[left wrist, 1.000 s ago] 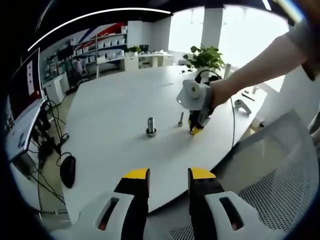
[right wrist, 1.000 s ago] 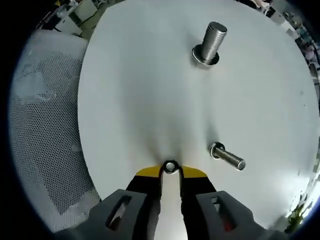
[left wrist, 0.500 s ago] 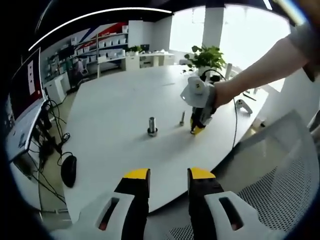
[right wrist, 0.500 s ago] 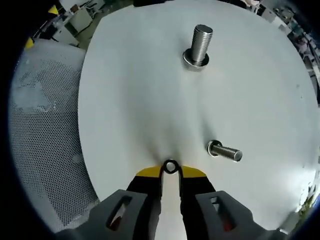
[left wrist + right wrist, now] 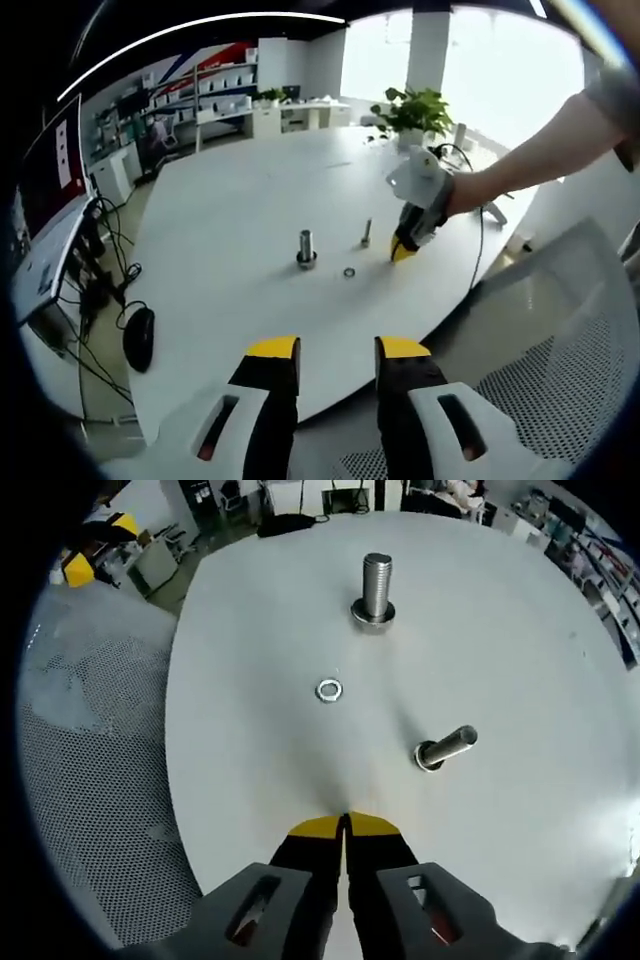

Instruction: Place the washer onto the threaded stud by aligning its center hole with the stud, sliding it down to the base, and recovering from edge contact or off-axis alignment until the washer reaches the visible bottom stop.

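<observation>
Washer (image 5: 328, 690) flat on table (image 5: 250, 780), at 7 o'clock of big stud (image 5: 375, 588); thin stud (image 5: 447, 748) well apart. Right gripper (image 5: 345, 828) pinched closed, empty. Left gripper (image 5: 337, 350) parted, empty. Advice: regrasp washer by rim, keep hole clear, lower level over stud axis.

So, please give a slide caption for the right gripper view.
Washer lies loose on white table between shut hand-held gripper and large upright stud.

Washer (image 5: 328, 690) lay flat on surface (image 5: 250, 740), near large stud (image 5: 375, 588), left of small stud (image 5: 446, 749). Right gripper (image 5: 405, 250) hovered beside small stud (image 5: 366, 234), apart from washer (image 5: 349, 272).
</observation>
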Tool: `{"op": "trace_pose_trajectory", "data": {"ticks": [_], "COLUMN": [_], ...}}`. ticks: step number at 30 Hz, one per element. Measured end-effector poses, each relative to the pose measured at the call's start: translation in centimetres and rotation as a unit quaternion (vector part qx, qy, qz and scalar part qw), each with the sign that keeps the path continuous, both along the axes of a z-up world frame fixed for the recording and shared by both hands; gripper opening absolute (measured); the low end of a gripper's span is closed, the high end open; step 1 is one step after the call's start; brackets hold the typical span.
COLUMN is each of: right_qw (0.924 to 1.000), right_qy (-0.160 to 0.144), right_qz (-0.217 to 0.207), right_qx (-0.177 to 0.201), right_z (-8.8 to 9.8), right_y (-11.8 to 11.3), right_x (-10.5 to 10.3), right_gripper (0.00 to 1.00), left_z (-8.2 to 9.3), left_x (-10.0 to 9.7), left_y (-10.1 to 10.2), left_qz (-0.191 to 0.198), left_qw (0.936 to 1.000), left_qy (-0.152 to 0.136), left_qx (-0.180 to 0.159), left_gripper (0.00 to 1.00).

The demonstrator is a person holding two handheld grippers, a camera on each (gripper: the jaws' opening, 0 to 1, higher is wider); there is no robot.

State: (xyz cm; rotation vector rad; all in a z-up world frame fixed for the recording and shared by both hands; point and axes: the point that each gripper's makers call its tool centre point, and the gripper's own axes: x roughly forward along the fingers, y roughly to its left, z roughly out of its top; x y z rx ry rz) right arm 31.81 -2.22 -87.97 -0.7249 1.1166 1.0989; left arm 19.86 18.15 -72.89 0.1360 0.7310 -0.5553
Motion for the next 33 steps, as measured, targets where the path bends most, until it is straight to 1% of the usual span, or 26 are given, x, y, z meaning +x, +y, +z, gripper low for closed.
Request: {"op": "trace_pose_trajectory", "data": {"ticks": [4, 8, 11, 14, 15, 17, 20, 24, 25, 26, 27, 28, 29, 31, 33], "right_qw": [0.9999, 0.9998, 0.9998, 0.9987, 0.9976, 0.9965, 0.9961, 0.9929, 0.9904, 0.9925, 0.9965, 0.9986, 0.9986, 0.9970, 0.9947], "right_qy": [-0.010, -0.011, -0.005, -0.009, -0.011, -0.012, -0.005, 0.003, 0.006, -0.005, -0.001, 0.003, -0.002, -0.017, -0.027], "right_qz": [0.002, 0.013, 0.013, 0.037, 0.049, 0.057, 0.054, 0.071, 0.088, 0.093, 0.068, 0.048, 0.051, 0.075, 0.099], "right_qx": [0.001, -0.004, -0.012, -0.034, -0.048, -0.060, -0.070, -0.096, -0.106, -0.080, -0.048, -0.022, -0.014, -0.009, -0.009], "right_z": [0.1, 0.1, 0.1, 0.1, 0.1, 0.0, -0.1, -0.1, -0.1, 0.0, 0.3, 0.7, 1.0, 1.5, 1.8], "right_y": [0.1, 0.1, 0.2, 0.2, 0.1, 0.2, 0.3, 0.3, 0.3, 1.5, 2.7, 4.0, 4.7, 6.4, 8.1], "right_x": [0.0, 0.0, 0.1, 0.0, -0.1, -0.1, 0.1, 0.0, -0.1, -0.1, -0.4, -0.5, -0.4, -0.1, 0.0], "right_gripper": [0.03, 0.03, 0.03, 0.03, 0.03, 0.03, 0.03, 0.03, 0.04, 0.05, 0.11, 0.14, 0.14, 0.14, 0.19], "left_z": [-0.1, -0.1, -0.1, 0.0, 0.0, 0.1, 0.2, 0.2, 0.2, 0.2, 0.3, 0.3, 0.3, 0.4, 0.6], "left_x": [0.0, 0.0, 0.0, 0.0, 0.0, 0.1, 0.1, 0.1, 0.1, 0.1, 0.1, 0.1, 0.1, 0.2, 0.2], "left_y": [0.0, 0.0, 0.1, 0.1, 0.1, 0.0, 0.0, -0.1, -0.1, -0.1, -0.1, -0.1, -0.1, -0.1, -0.2], "left_qz": [-0.001, -0.002, 0.000, 0.000, 0.000, 0.001, 0.002, -0.001, -0.001, -0.001, -0.001, -0.001, -0.001, 0.000, -0.001], "left_qw": [1.0000, 1.0000, 1.0000, 1.0000, 1.0000, 1.0000, 1.0000, 1.0000, 1.0000, 1.0000, 1.0000, 1.0000, 0.9999, 0.9999, 0.9998], "left_qy": [0.001, 0.003, 0.002, 0.000, 0.001, -0.001, -0.003, -0.003, -0.003, -0.003, -0.005, -0.006, -0.007, -0.008, -0.011], "left_qx": [0.001, 0.000, -0.001, -0.002, -0.002, -0.004, -0.005, -0.004, -0.004, -0.005, -0.005, -0.006, -0.008, -0.010, -0.013], "left_gripper": [0.28, 0.27, 0.27, 0.27, 0.27, 0.27, 0.27, 0.27, 0.27, 0.27, 0.27, 0.27, 0.27, 0.27, 0.27]}}
